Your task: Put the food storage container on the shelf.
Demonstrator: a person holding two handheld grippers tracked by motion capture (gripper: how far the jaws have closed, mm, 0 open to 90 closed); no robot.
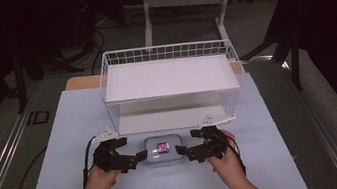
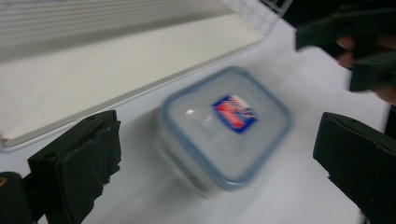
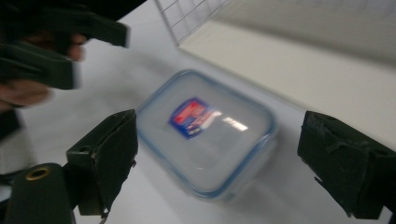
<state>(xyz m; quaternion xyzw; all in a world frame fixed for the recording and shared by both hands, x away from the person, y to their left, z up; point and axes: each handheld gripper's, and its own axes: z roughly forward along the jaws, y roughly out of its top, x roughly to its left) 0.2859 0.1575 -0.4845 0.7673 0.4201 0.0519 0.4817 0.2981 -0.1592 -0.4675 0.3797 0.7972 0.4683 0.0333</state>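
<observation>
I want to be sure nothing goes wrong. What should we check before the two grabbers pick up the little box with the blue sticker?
1. Lid on the box: it sits flat on top; ok. Whether it is clipped tight: cannot tell.
2. Left gripper open: its jaws stand wide apart in its own view; ok.
3. Right gripper open: jaws wide apart as well; ok.
4. Box between the two grippers: one at each side in the high view; ok.
5. Grippers holding the box: neither has closed on it; not ok yet.
6. Room around the box: the wire shelf stands close behind it, apart from it; ok.
</observation>
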